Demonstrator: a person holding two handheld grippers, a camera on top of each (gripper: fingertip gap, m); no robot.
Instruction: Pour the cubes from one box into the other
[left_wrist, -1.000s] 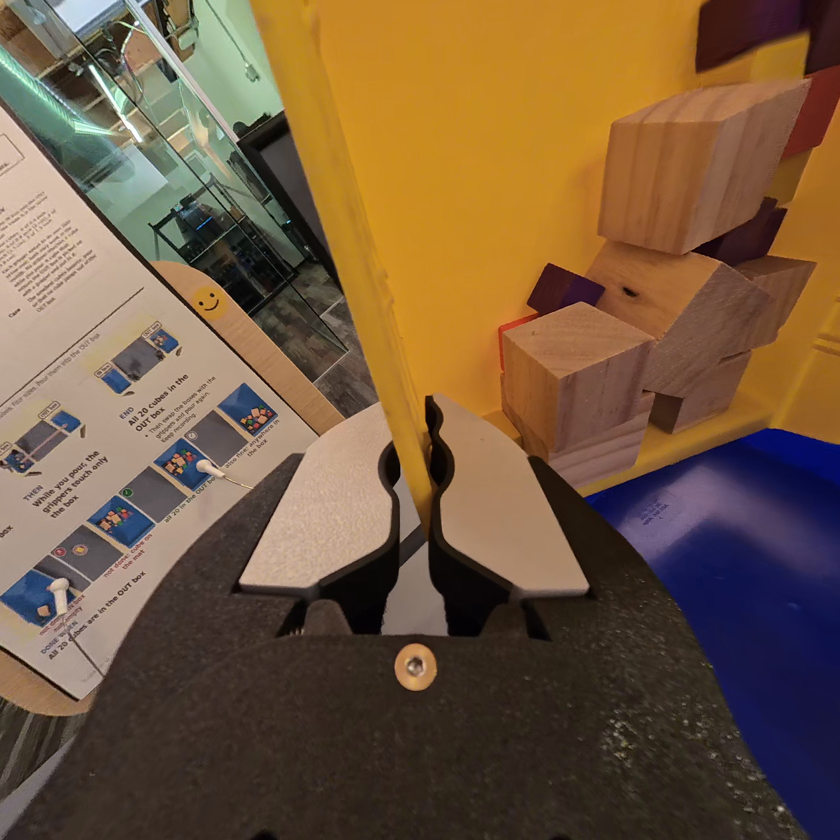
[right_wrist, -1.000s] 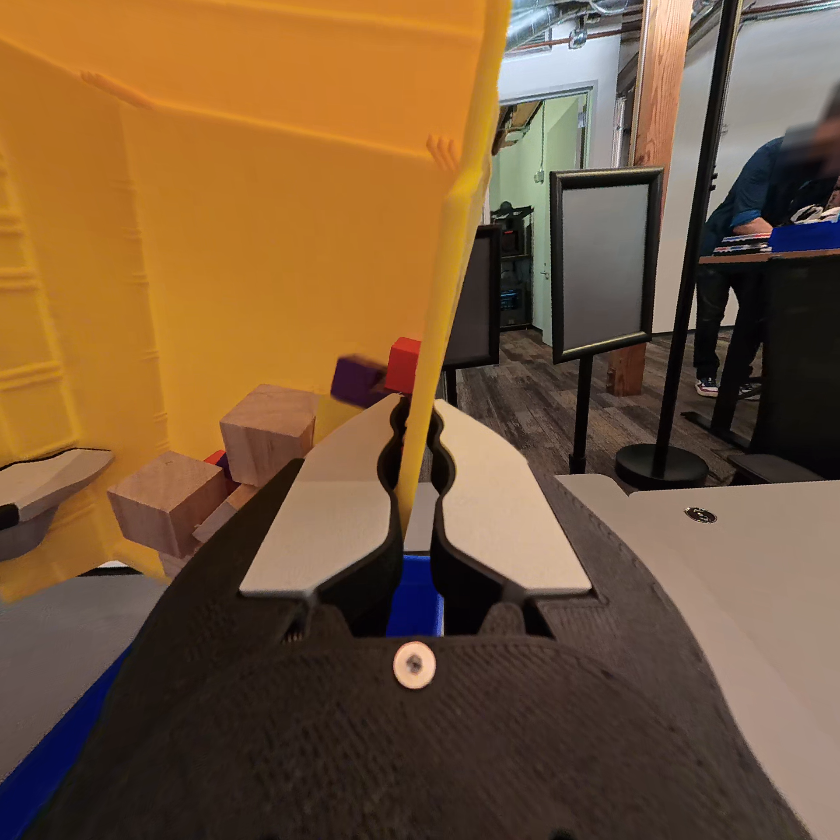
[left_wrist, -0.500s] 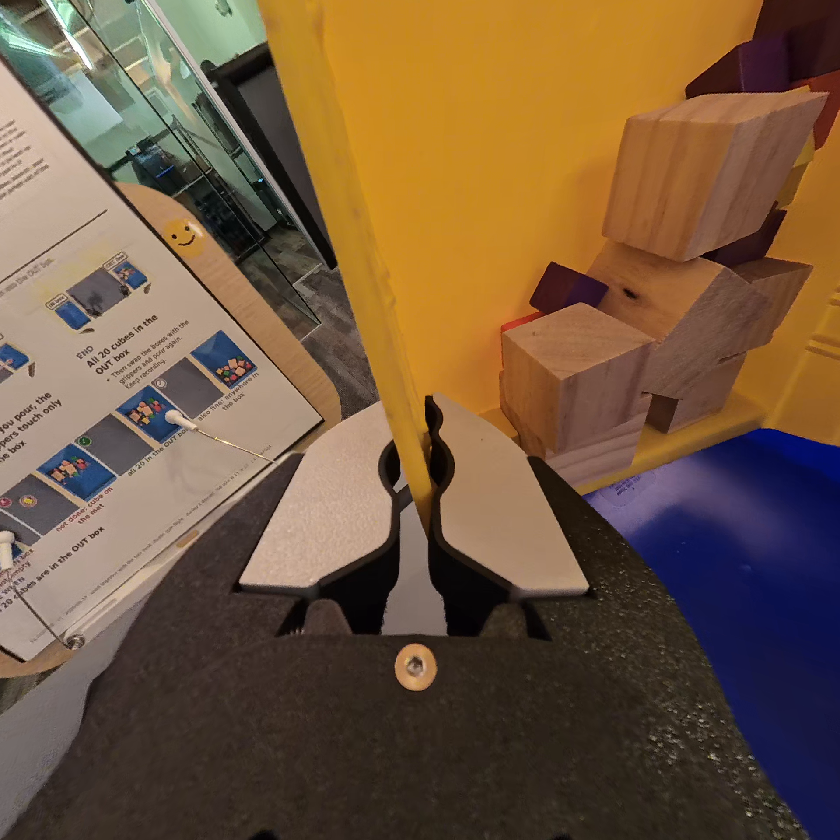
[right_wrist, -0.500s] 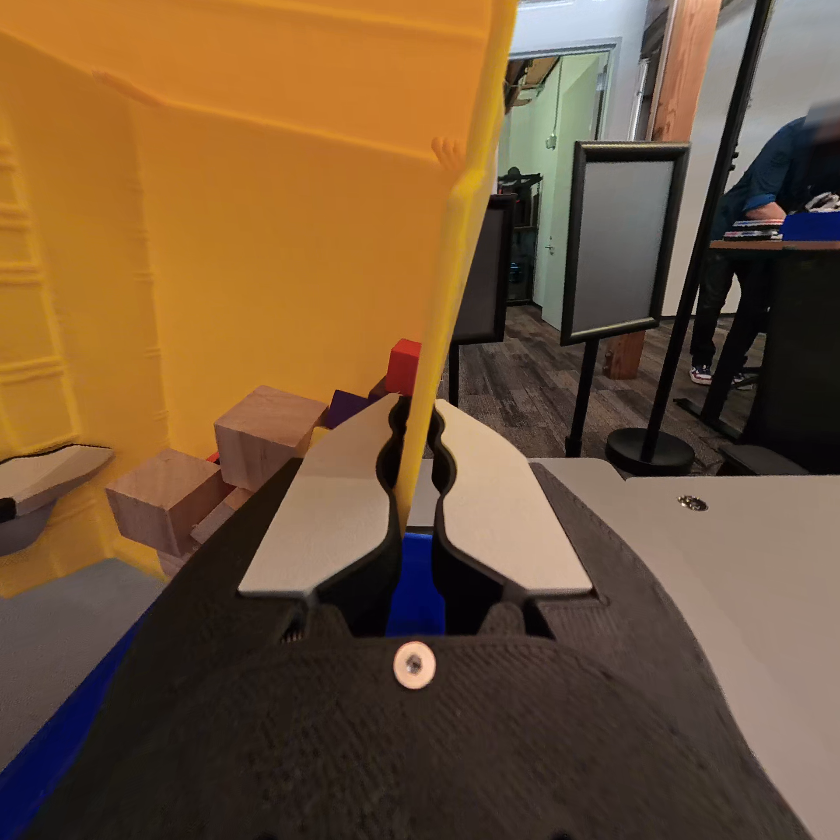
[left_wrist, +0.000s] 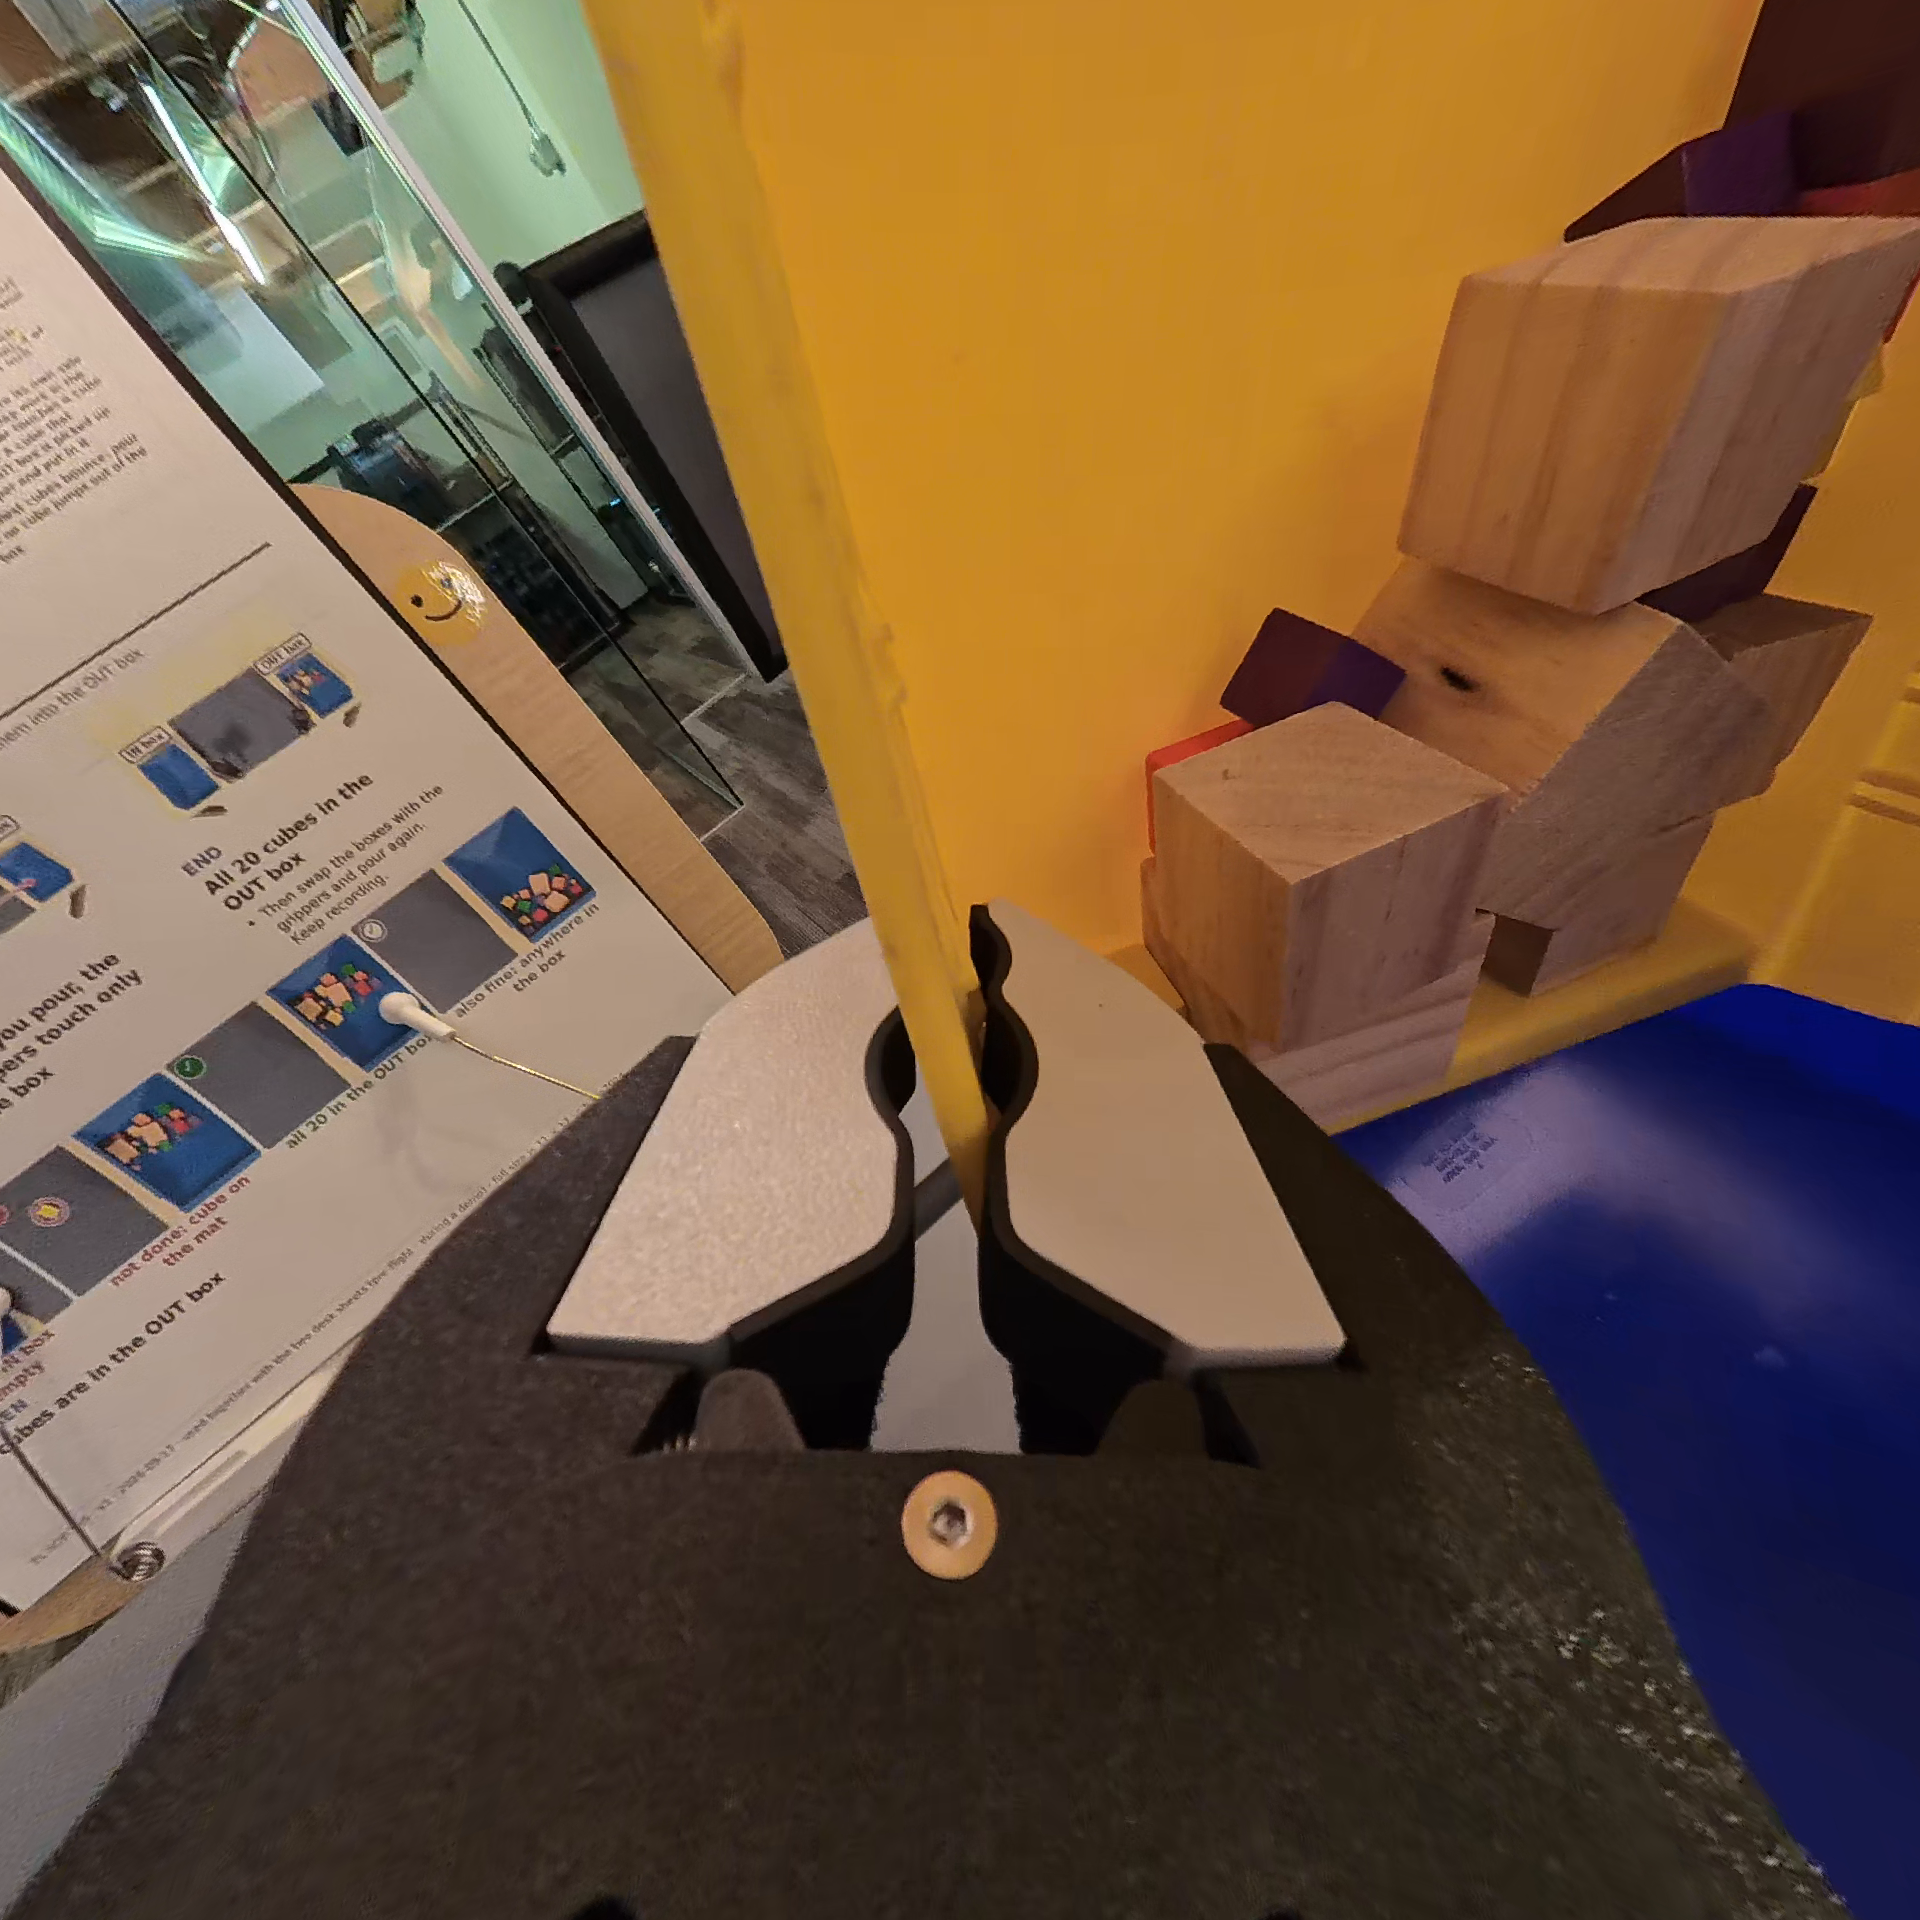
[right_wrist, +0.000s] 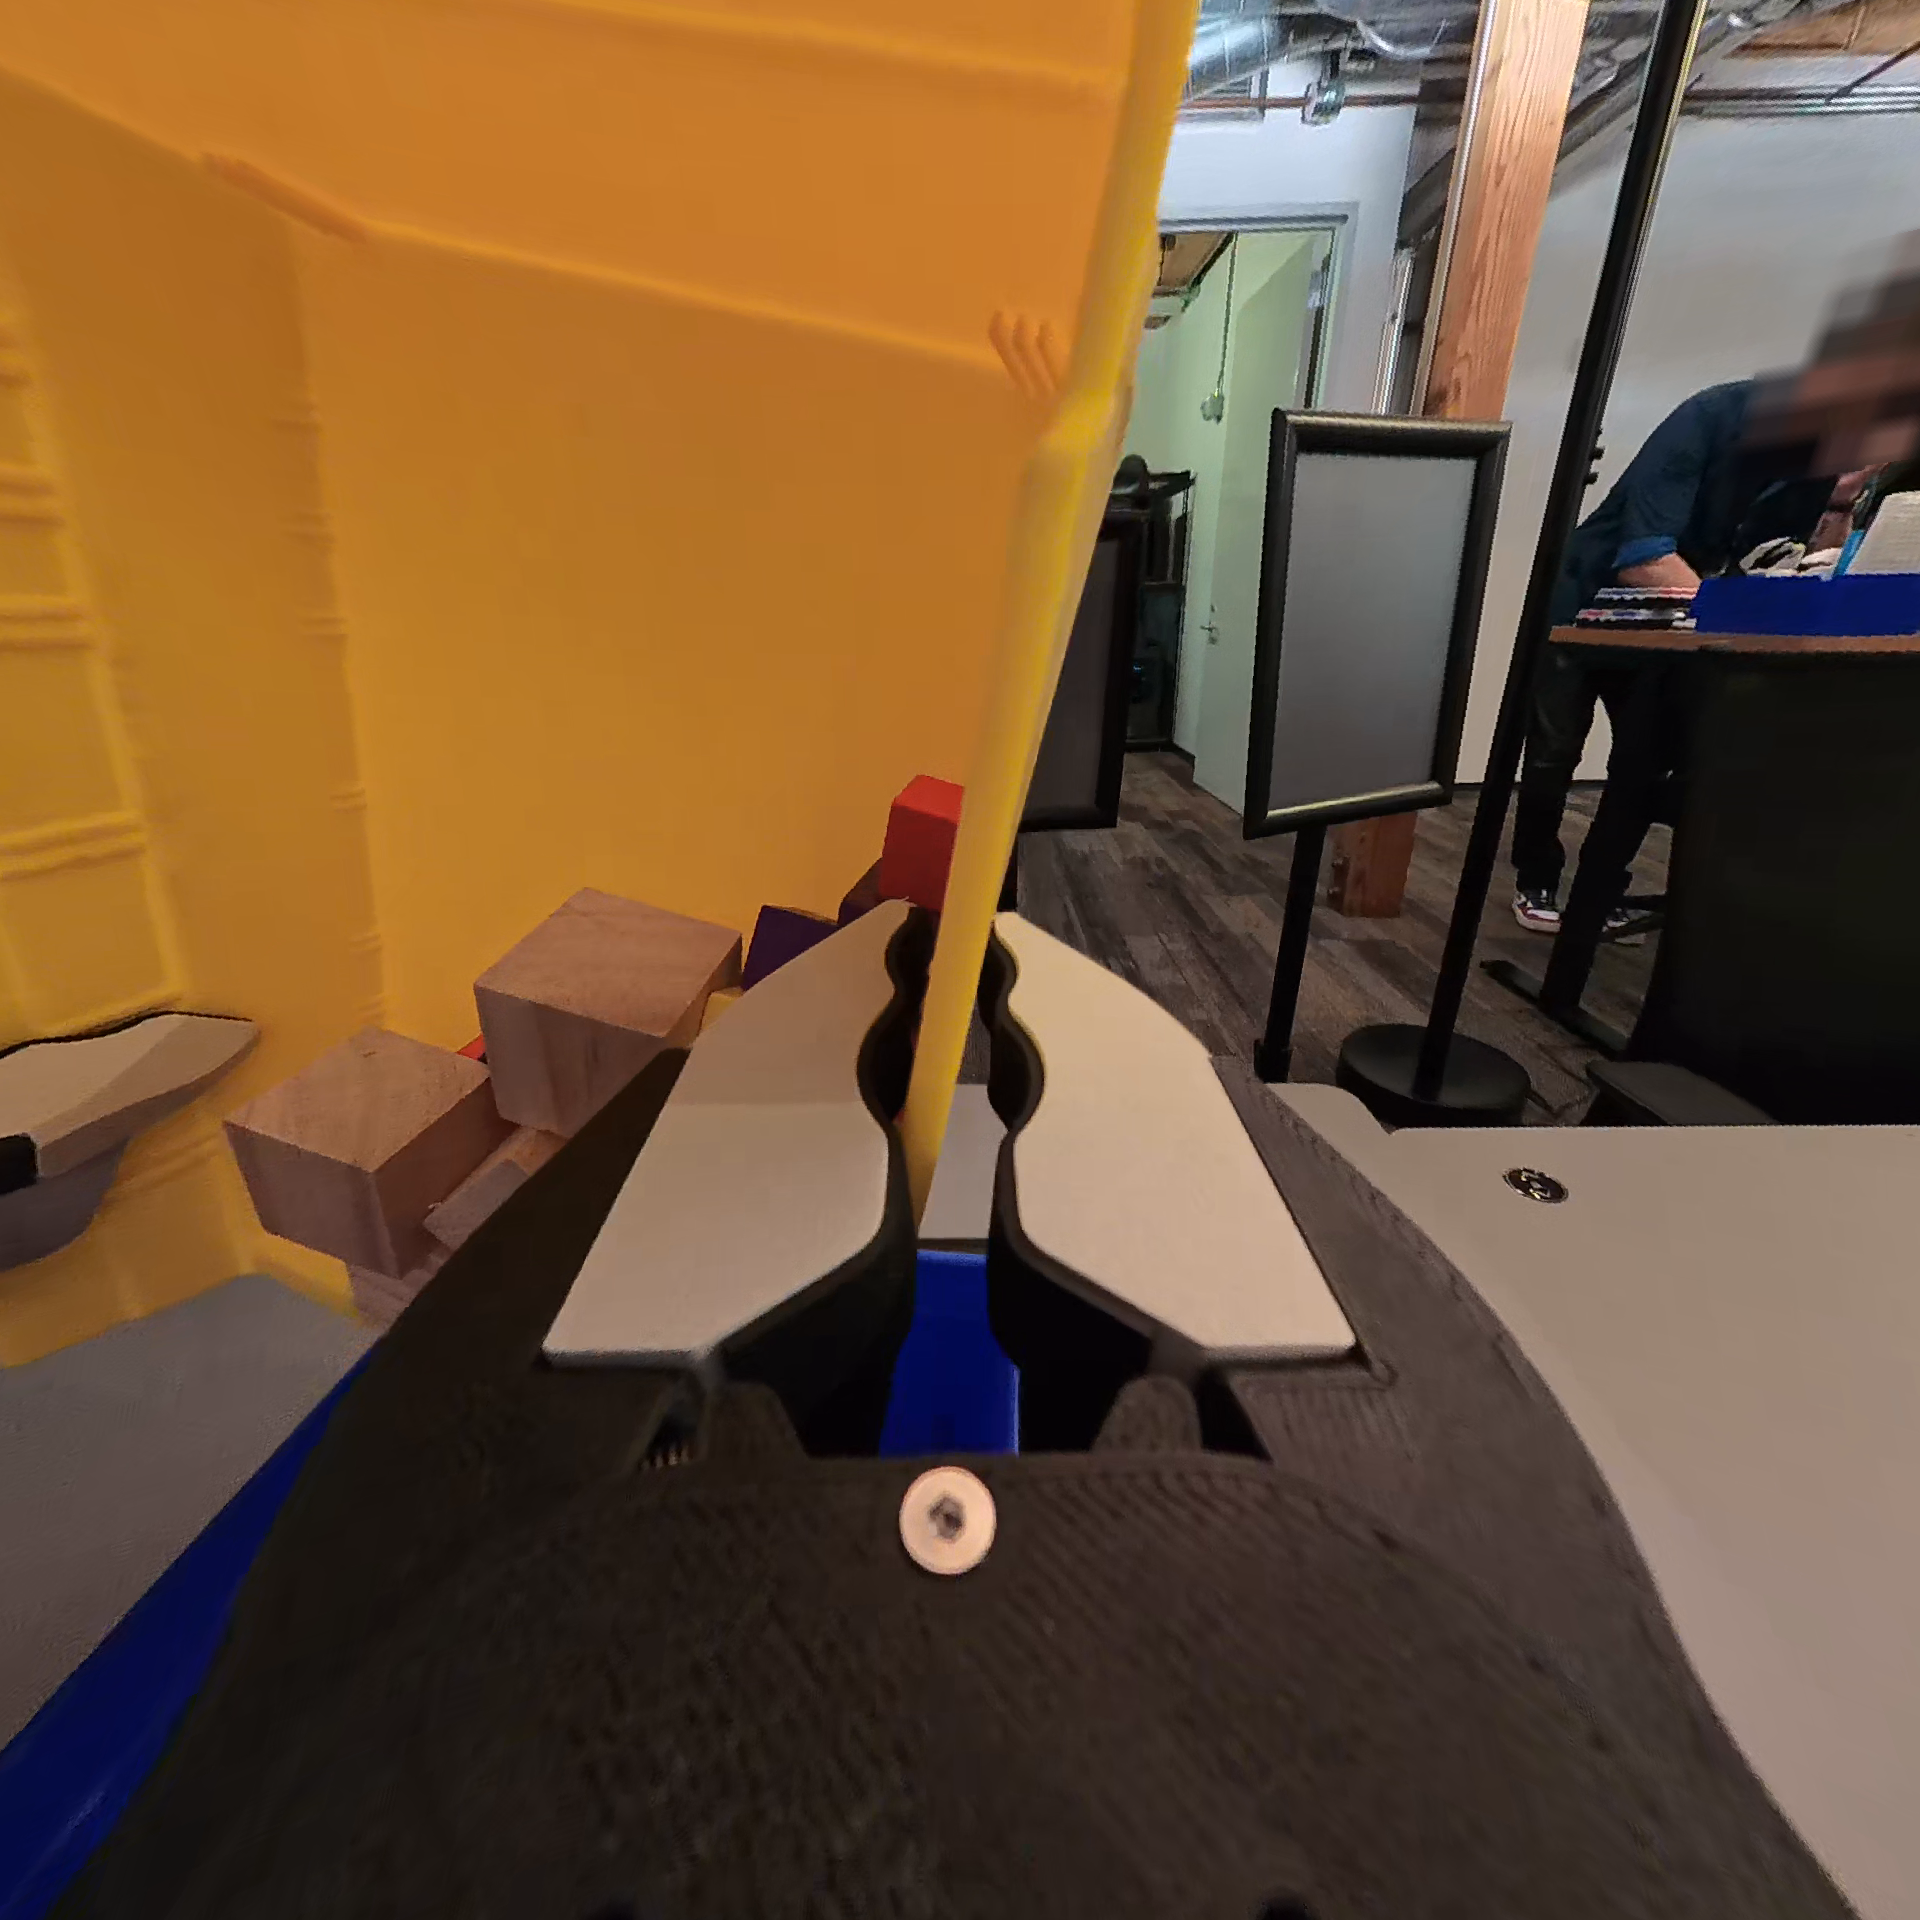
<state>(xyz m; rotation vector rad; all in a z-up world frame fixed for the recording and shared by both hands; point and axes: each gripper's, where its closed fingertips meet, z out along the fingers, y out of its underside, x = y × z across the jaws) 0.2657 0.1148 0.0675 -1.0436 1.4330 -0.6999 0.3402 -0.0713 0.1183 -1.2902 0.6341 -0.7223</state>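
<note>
A yellow box (left_wrist: 1091, 416) is tipped steeply up. My left gripper (left_wrist: 951, 935) is shut on its left wall. My right gripper (right_wrist: 951, 930) is shut on the opposite wall of the yellow box (right_wrist: 623, 520). Several wooden cubes (left_wrist: 1320, 862), with purple (left_wrist: 1309, 670) and red ones, are piled against the low end of the box. They also show in the right wrist view (right_wrist: 603, 997). The blue box (left_wrist: 1662, 1299) lies just below the low rim; its edge shows in the right wrist view (right_wrist: 125, 1683). The left gripper's finger (right_wrist: 104, 1070) shows at the left.
A printed instruction sheet (left_wrist: 208, 935) on a wooden stand is at my left, with glass partitions behind. At the right are a grey table top (right_wrist: 1662, 1351), framed signs on poles (right_wrist: 1361, 623) and a person (right_wrist: 1704, 582) at a far desk with a blue bin.
The cubes have slid down and settled in a pile at the low end of the yellow box. Both grippers shifted a little with the box and stay shut on it.
</note>
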